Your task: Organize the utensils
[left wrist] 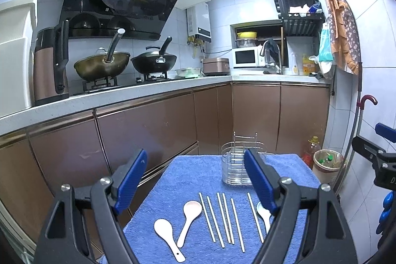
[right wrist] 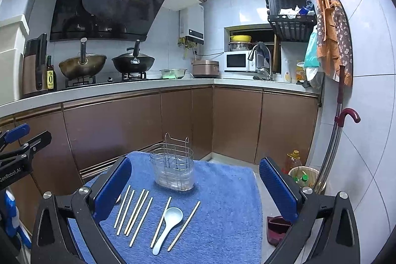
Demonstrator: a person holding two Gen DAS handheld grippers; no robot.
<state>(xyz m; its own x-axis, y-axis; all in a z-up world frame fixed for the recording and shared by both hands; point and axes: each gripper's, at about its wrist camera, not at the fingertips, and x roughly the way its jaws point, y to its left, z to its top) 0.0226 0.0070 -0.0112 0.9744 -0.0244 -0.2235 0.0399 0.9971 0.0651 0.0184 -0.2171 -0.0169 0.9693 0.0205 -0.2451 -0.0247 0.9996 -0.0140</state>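
L gripper (left wrist: 195,180) and R gripper (right wrist: 195,184) both hover w/ jaws wide apart, nothing held. Below them, on the blue towel (right wrist: 222,202): 3 white spoons (left wrist: 189,217) and 7 chopsticks (left wrist: 224,219), laid roughly parallel; in the L view 2 spoons sit left of the sticks, 1 at the right, partly hidden by a finger. Farther back, 1 wire holder (right wrist: 174,170) stands upright on the towel, apart from the utensils. Behind: 2 woks (left wrist: 102,63) on the stove.
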